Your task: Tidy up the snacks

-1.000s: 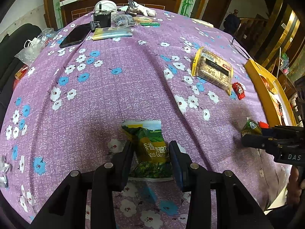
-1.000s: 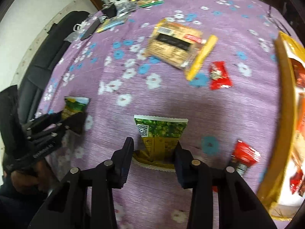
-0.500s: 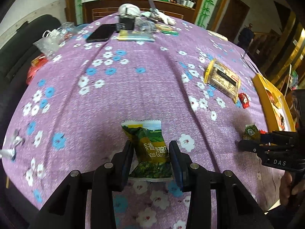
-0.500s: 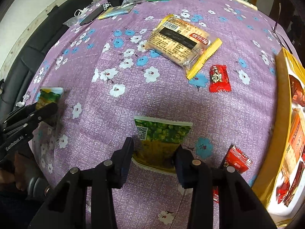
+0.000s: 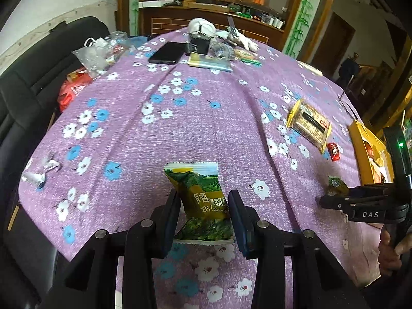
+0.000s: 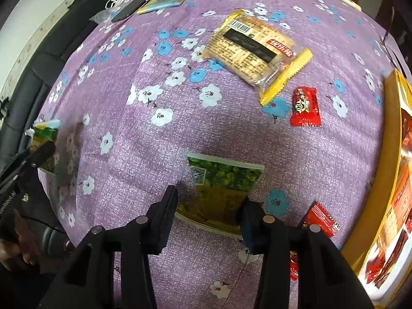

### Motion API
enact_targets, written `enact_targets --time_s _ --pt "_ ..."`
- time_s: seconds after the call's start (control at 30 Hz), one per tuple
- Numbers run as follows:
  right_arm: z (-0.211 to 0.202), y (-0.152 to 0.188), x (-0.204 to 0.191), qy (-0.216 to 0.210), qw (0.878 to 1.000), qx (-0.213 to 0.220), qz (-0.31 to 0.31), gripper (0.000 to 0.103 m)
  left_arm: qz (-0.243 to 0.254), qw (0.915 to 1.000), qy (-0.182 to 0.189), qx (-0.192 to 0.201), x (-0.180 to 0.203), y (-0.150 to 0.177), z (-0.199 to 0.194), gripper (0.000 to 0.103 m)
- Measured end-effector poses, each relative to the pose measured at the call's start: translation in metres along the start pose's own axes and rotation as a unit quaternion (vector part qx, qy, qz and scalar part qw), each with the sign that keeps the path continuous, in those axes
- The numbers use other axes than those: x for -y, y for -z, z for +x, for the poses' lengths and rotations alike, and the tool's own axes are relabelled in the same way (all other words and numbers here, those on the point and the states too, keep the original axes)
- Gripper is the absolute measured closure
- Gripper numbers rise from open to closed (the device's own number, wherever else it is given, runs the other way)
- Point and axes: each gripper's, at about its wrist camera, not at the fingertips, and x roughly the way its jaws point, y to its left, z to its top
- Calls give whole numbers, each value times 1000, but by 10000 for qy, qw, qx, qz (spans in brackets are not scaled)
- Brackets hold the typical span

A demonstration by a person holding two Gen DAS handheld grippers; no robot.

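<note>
Green pea packets are in both grippers: the left hand-held gripper (image 5: 203,206) pinches one green pea packet (image 5: 200,198) above the purple-clothed desk (image 5: 180,128), while the right hand-held gripper (image 6: 209,208), jaws just widening, straddles another pea packet (image 6: 221,190) lying near the yellow snack box (image 6: 394,154), seemingly releasing it.
</note>
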Motion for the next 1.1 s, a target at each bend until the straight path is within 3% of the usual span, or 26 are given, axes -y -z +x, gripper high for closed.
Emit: enact_targets --time_s 0.2,0.4,0.67,1.1 --pt "0 -1 -3 107 9999 -43 -112 57 -136 9998 -153 58 -2 9 -10 62" --pt "-1 0 3 27 10000 30 5 65 -205 9995 -223 103 -2 14 -17 62" --pt "-22 4 7 -57 9990 435 -21 65 -117 9997 -166 127 6 11 -15 62" --pt "-38 6 23 -77 9976 625 275 65 -70 9998 -122 106 8 11 -14 62"
